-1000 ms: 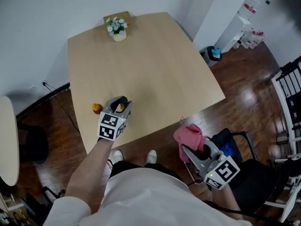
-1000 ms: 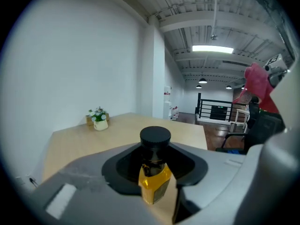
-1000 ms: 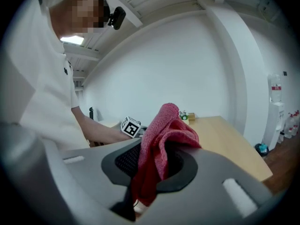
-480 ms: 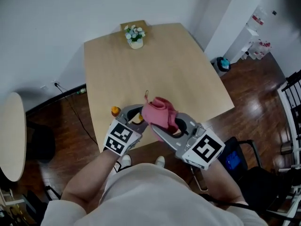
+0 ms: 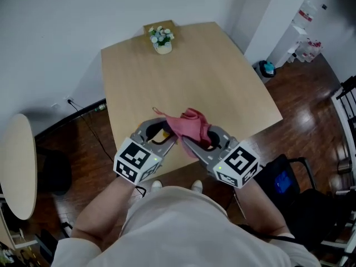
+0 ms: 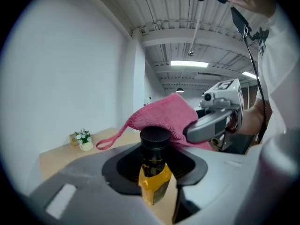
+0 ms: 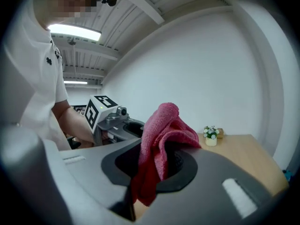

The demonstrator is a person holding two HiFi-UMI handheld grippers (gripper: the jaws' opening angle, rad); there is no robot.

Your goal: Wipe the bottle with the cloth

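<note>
Though perhaps veneer, table near wall

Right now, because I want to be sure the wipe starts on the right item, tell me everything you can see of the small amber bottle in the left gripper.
The small amber bottle has a translucent yellow body, a dark neck and a round black cap, which is on. It looks like glass or clear plastic. The left gripper holds it, jaws shut about its neck, with the cap pointing away along the jaws. The pink terry cloth sits just behind the cap; whether they touch cannot be told.
</note>
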